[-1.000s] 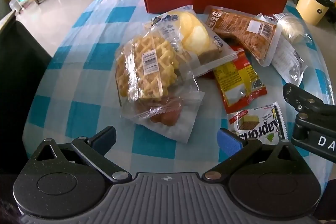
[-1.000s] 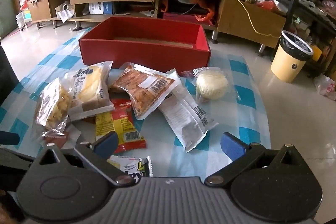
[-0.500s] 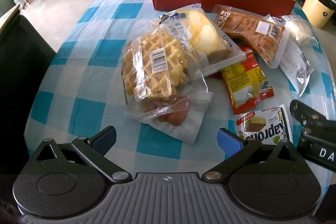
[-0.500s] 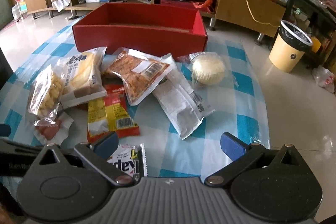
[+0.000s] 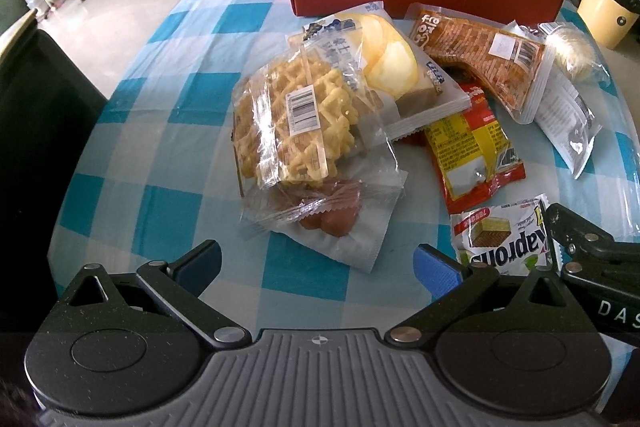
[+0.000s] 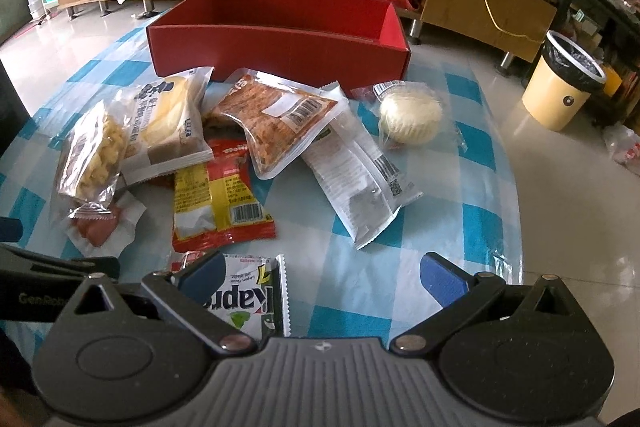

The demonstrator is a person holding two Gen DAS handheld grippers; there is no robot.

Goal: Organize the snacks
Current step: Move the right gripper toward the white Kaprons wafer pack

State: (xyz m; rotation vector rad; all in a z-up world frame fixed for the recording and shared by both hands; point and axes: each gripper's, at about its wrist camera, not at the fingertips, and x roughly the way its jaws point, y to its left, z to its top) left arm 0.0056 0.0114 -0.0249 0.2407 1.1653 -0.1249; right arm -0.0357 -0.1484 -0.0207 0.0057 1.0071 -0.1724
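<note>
- Left tool (image 5: 316,259) spread apart, lowered closer toward waffle packet (image 5: 296,123) at 12 o'clock.
- Right tool (image 6: 322,273) apart, advanced over wafer packet (image 6: 244,297) at 10 o'clock.
- Red box (image 6: 280,43) empty; first pickup likely imminent.

Both fisheye views, daylit from the far side. Glare falls on the floor (image 6: 516,131) and on the clear snack wrappers (image 5: 304,131). Straight edges bow strongly toward the corners, which darken. Each hand-held gripper body lies in shadow; the tabletop (image 5: 168,131) stays evenly lit and sharp.
</note>
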